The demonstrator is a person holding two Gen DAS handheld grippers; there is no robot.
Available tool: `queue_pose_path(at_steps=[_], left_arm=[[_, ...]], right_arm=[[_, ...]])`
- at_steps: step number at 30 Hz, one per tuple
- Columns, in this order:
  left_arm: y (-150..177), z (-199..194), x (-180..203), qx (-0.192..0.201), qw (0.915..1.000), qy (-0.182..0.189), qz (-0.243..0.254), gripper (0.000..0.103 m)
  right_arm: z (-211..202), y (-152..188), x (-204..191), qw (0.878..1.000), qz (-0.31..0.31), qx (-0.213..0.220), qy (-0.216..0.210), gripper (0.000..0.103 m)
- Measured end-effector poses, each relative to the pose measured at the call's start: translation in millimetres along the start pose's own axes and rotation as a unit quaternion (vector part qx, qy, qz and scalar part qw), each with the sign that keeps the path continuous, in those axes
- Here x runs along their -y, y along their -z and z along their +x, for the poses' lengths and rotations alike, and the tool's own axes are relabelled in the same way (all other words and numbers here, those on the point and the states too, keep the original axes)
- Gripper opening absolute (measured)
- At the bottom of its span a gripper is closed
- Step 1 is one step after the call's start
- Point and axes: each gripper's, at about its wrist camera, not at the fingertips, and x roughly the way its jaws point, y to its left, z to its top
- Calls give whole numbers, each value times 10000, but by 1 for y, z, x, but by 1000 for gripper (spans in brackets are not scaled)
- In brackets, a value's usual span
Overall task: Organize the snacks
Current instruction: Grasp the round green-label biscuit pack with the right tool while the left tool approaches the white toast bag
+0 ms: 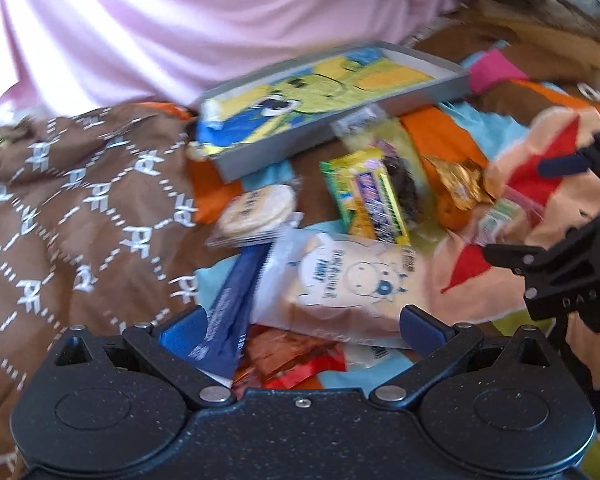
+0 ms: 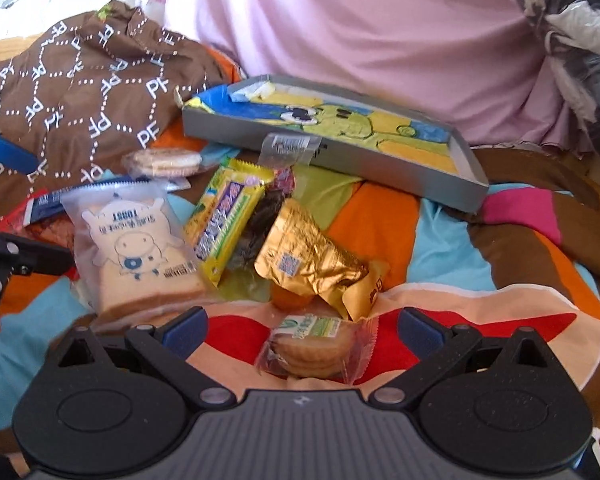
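Snacks: a pile lies on the striped bed cover, just in front of the grey box [image 2: 328, 152].
Cookie pack [image 2: 314, 350]: it sits between the right claw's fingers, not squeezed.
Right claw [image 2: 300, 330]: wide apart, holding nothing.
Toast bag [image 1: 340, 280]: it lies just ahead of the left claw.
Blue packet [image 1: 230, 316]: its end lies by the left finger.
Left claw [image 1: 300, 326]: wide apart, gripping nothing.
Gold pack [image 2: 312, 258]: beside the yellow bar [image 2: 224, 220].

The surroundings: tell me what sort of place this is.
Probably a bedroom, on a bed. The snacks lie on a soft patchwork quilt, with pink bedding bunched up behind the grey tray and a brown printed cloth beside it.
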Motion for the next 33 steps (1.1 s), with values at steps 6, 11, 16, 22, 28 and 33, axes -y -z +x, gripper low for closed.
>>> queue_pose_path(at_steps=[6, 11, 16, 22, 28, 33], left_arm=[[-11, 20, 9, -32, 9994, 105, 329, 102], [-18, 35, 20, -78, 9968, 354, 718, 102], [-20, 48, 25, -202, 9946, 525, 867, 102], [-25, 61, 23, -463, 9944, 716, 625, 102], [-19, 70, 32, -555, 9917, 662, 950, 102], [-17, 76, 39, -600, 9890, 565, 1225, 102]], right_arm=[[12, 2, 17, 9993, 225, -187, -212, 103], [15, 4, 28, 9974, 453, -236, -507, 99], [16, 5, 27, 9965, 420, -257, -676, 93], [21, 6, 27, 9961, 478, -353, -651, 91], [22, 6, 28, 9959, 520, -372, -639, 90], [24, 7, 29, 9957, 525, -416, -636, 90]])
